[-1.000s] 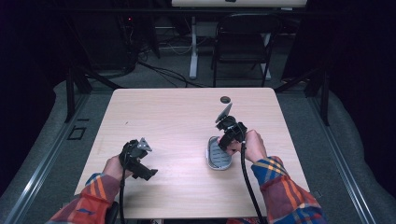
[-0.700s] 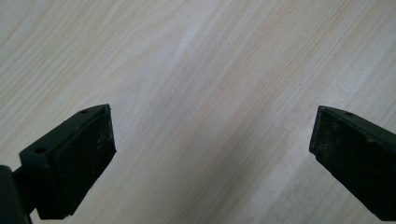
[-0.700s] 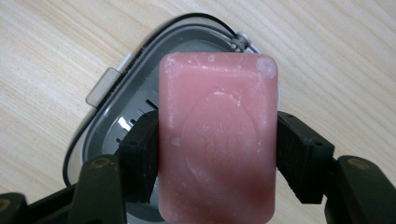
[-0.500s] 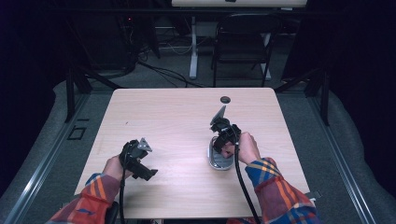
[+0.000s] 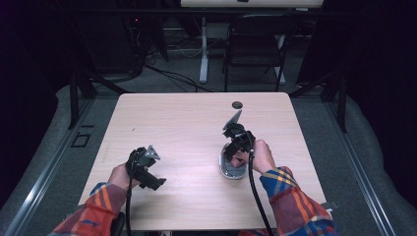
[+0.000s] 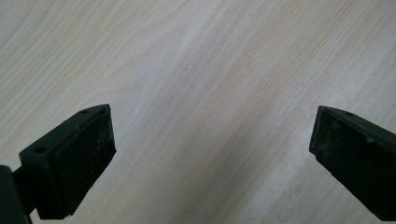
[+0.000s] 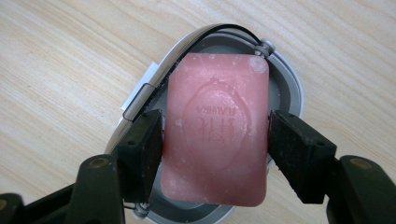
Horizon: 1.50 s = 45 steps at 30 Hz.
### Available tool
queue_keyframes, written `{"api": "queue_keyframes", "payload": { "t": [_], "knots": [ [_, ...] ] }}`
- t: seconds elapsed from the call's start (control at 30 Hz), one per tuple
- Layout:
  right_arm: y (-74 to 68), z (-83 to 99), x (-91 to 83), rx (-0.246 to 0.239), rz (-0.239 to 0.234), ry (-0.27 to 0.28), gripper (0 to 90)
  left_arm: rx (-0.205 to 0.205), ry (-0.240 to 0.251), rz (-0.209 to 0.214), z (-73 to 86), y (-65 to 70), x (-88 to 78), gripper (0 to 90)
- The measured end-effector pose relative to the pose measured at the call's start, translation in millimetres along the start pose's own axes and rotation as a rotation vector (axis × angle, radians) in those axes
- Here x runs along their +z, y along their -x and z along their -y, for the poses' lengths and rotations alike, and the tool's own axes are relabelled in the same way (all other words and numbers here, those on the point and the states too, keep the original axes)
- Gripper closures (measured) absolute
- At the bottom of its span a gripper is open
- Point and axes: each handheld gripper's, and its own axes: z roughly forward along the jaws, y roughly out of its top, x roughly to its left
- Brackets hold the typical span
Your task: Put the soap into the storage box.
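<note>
The right gripper [image 7: 215, 140] has its two black jaws pressed against the long sides of a pink bar of soap [image 7: 217, 130], so it is grasping the bar. The soap sits over a grey oval soap dish [image 7: 289, 88], whose rim shows around it from about 10 o'clock round to 3 o'clock in the right gripper view. Whether the bar rests in the dish or is lifted just clear of it cannot be told. In the high view the dish [image 5: 232, 169] lies on the bench [image 5: 187, 123] toward 4 o'clock from the bench's middle, with the right gripper [image 5: 235, 147] directly above it.

The left gripper [image 6: 210, 140] is released, jaws wide apart over bare wood and holding nothing; in the high view it [image 5: 143, 169] waits near 8 o'clock on the bench, well apart from the dish. A small dark round thing [image 5: 237, 104] lies near the far edge at 12 o'clock.

As a judgement, the grasp on the soap is made; carrying the bar wherever it belongs is what remains.

The soap bears an embossed oval stamp with lettering, seen upside down and too soft to read.
</note>
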Motion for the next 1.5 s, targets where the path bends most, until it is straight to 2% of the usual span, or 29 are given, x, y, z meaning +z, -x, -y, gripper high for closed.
{"api": "queue_keyframes", "payload": {
  "t": [0.03,0.07,0.1,0.2,0.23,0.43,0.57,0.6,0.67,0.73,0.77,0.8,0.93,0.97,1.1,1.13,1.17,1.4,1.5],
  "knots": [
    [0.7,0.1,-0.8,-0.008,-0.002,-0.006,36.4,0.001,0.000,-0.002,-0.1,0.3,0.0,0.2],
    [-0.5,1.3,0.1,0.014,-0.014,0.020,36.5,0.003,-0.001,-0.003,-0.2,0.4,0.0,0.2],
    [-0.5,1.3,0.1,0.014,-0.014,0.020,36.5,0.003,-0.001,-0.003,-0.2,0.4,0.0,0.2],
    [0.1,1.7,-4.6,-0.007,-0.021,0.007,42.7,0.001,-0.001,-0.001,-0.1,0.4,0.0,0.2],
    [-0.6,3.0,-7.0,-0.005,-0.042,0.000,43.4,0.002,-0.002,-0.002,0.0,0.0,-0.1,0.2],
    [-6.1,9.1,-7.6,-0.024,-0.061,-0.001,51.1,0.003,-0.002,-0.001,0.1,0.3,-0.1,0.2],
    [-6.8,11.5,-13.2,-0.036,-0.069,0.007,50.1,0.004,-0.002,-0.001,0.1,0.4,-0.3,0.2],
    [-7.1,13.2,-13.9,-0.031,-0.076,0.031,50.4,0.004,-0.002,-0.001,0.1,0.5,-0.3,0.2],
    [-6.9,15.7,-16.5,-0.033,-0.072,0.042,49.9,0.004,-0.002,0.001,0.2,0.4,-0.2,0.2],
    [-5.1,19.2,-20.3,-0.062,-0.071,0.052,50.7,0.004,-0.003,0.002,0.2,0.3,0.1,0.2],
    [-4.9,21.1,-21.1,-0.060,-0.075,0.071,50.3,0.005,-0.002,0.003,0.1,0.3,0.1,0.2],
    [-2.3,24.0,-25.0,-0.084,-0.069,0.076,49.6,0.006,-0.005,0.004,-0.1,0.4,0.3,0.2],
    [0.4,30.3,-30.7,-0.097,-0.054,0.107,46.3,0.007,-0.005,0.002,-0.3,0.9,0.3,0.2],
    [2.4,35.0,-36.5,-0.101,-0.052,0.123,42.1,0.007,-0.005,0.001,-0.3,0.8,0.3,0.2],
    [5.9,41.1,-43.9,-0.113,-0.046,0.146,37.3,0.005,-0.004,0.001,-0.3,0.7,0.5,0.2],
    [6.8,44.1,-45.4,-0.111,-0.043,0.177,37.3,0.005,-0.004,0.000,-0.3,0.7,0.5,0.2],
    [10.4,47.8,-52.7,-0.132,-0.030,0.164,36.7,0.005,-0.004,0.002,-0.3,0.6,0.4,0.2],
    [21.7,69.1,-67.1,-0.129,0.000,0.203,31.5,0.005,0.001,-0.001,-0.1,0.7,0.0,0.2],
    [27.7,80.2,-70.8,-0.104,0.011,0.211,27.3,0.006,-0.001,-0.004,-0.4,0.8,0.1,0.1]
  ]
}}
